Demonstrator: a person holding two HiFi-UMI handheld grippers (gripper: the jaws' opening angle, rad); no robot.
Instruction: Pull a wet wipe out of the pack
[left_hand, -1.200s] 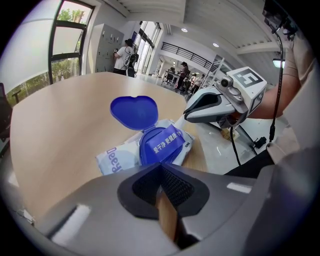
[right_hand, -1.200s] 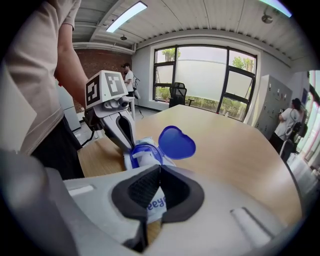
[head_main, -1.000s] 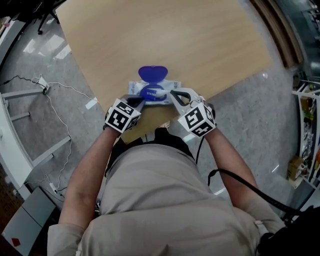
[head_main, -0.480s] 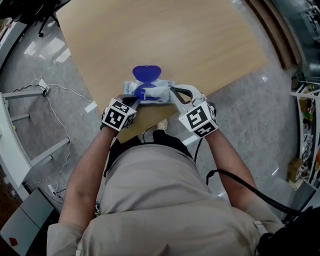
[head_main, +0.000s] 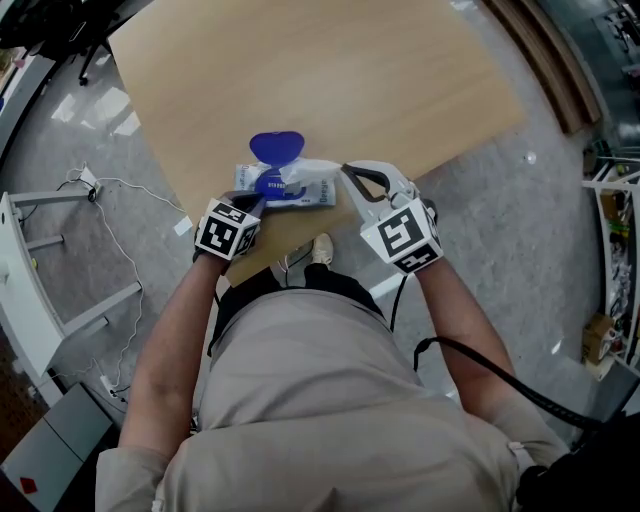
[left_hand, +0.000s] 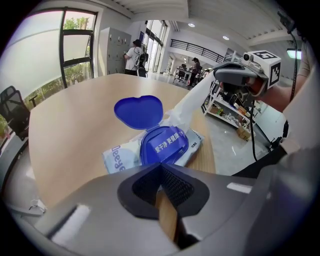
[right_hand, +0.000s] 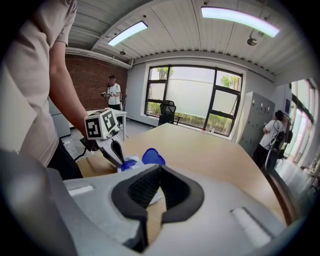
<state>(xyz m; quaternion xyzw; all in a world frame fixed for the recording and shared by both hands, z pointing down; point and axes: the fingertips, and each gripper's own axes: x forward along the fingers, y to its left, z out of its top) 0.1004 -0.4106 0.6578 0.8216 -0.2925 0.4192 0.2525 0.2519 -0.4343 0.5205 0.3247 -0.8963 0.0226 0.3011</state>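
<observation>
A white and blue wet wipe pack (head_main: 300, 192) lies at the near edge of the wooden table (head_main: 330, 70), its blue lid (head_main: 277, 147) flipped open. My left gripper (head_main: 258, 203) is shut, its tips resting at the pack's near left edge (left_hand: 125, 157). My right gripper (head_main: 346, 171) is shut on a white wet wipe (head_main: 316, 169), which stretches from the pack's opening to its tips. In the left gripper view the wipe (left_hand: 192, 100) rises from the pack towards the right gripper (left_hand: 220, 76). The right gripper view shows the lid (right_hand: 152, 156) beyond its shut jaws.
The table's curved near edge (head_main: 300, 245) runs just under both grippers, with grey floor beyond. Cables (head_main: 130, 180) and a white frame (head_main: 60, 300) lie at the left, a shelf (head_main: 615, 260) at the right. People stand far off by the windows (right_hand: 113, 95).
The pack and both grippers have shifted left and further up the table. The right gripper has drawn away from the opening, and a length of wipe now shows between it and the pack.
</observation>
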